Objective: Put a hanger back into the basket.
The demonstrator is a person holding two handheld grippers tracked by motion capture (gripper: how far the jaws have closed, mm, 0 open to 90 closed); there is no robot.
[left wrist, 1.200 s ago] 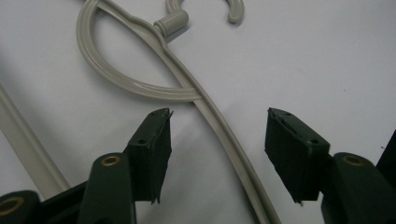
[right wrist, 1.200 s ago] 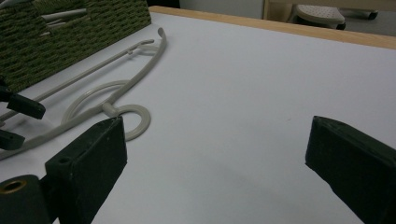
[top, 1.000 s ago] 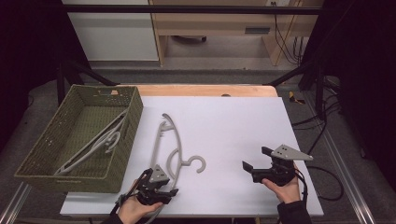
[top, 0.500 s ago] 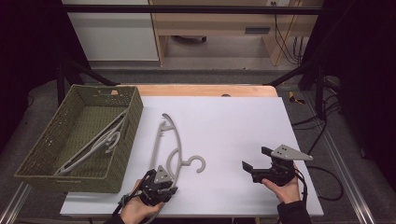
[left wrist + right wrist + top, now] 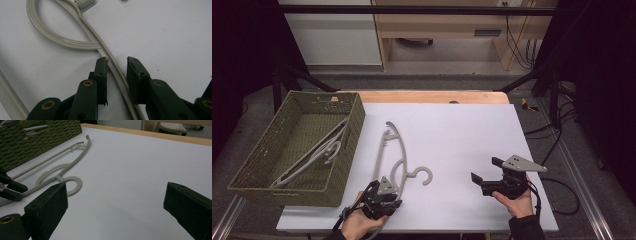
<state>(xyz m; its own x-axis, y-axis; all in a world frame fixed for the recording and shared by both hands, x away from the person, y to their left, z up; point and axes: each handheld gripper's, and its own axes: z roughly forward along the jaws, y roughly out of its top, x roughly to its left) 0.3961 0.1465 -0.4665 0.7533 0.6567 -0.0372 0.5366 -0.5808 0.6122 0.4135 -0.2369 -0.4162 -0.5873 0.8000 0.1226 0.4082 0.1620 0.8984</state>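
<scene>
A grey plastic hanger (image 5: 398,145) lies on the white table, its hook (image 5: 426,175) toward the right. My left gripper (image 5: 386,190) sits at the hanger's near end by the front edge. In the left gripper view its jaws (image 5: 117,60) have just been closing and now hug the hanger's thin arm (image 5: 119,77), which runs slantwise between them, against the left pad's tip and the right pad's base. My right gripper (image 5: 486,170) rests on the table at the right, jaws wide open (image 5: 116,188) and empty, pointing toward the hanger (image 5: 75,157).
A green woven basket (image 5: 357,120) stands at the left of the table and holds more grey hangers (image 5: 319,150). The basket wall (image 5: 37,142) is close to the lying hanger's far end. A wooden strip (image 5: 432,96) borders the table's far edge.
The left gripper's jaws have drawn in around the hanger's arm. Both hands and the hanger have stayed in place.
</scene>
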